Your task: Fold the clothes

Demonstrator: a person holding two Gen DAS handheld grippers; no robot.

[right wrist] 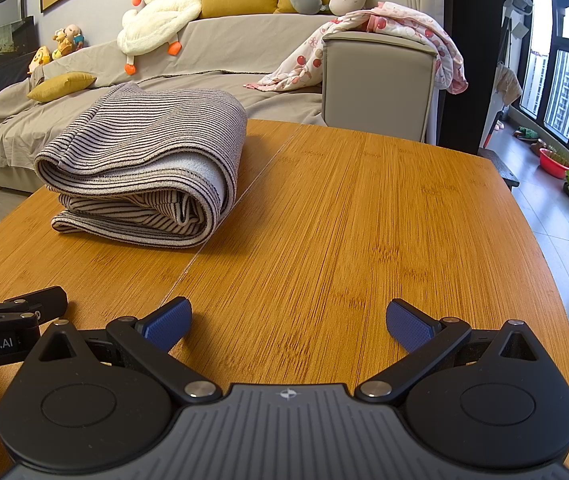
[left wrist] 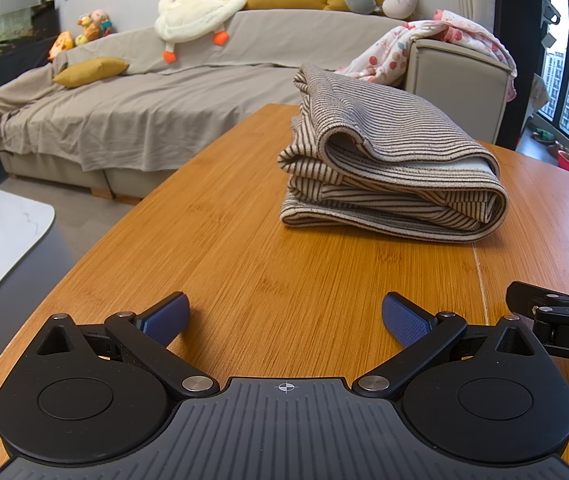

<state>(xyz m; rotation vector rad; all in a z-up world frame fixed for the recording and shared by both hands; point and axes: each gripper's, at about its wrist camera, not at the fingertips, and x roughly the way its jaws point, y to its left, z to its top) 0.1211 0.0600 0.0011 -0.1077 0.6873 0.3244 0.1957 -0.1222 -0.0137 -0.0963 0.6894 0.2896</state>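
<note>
Everything here is sitting on the big orange-brown bamboo-grain wooden table [left wrist: 244, 248], so I'm placing things relative to that. Behind its far edge a long sofa under a taupe cloth cover [left wrist: 124, 112] is taking up the whole background. On the table, toward the far-middle, the brown-and-cream striped knit garment [left wrist: 388, 168] is lying in a thick, layered bundle, already looking folded several times over, with its rolled folded edge facing the near side of the table and its long axis running roughly away from the near edge toward the sofa. Both tools are hovering low over the near edge of the table, well apart from the bundle. The left gripper [left wrist: 284, 316] is sitting with its blue pads spread wide and nothing between them, and the bundle is lying ahead and to its right. The right gripper [right wrist: 288, 322] is also gaping wide and empty, with the bundle [right wrist: 144, 168] ahead and to its left. So the garment is lying between the two lines of approach, neither clearly nearer. My guess is the folding is about finished, maybe one squaring-up nudge remaining.
</note>
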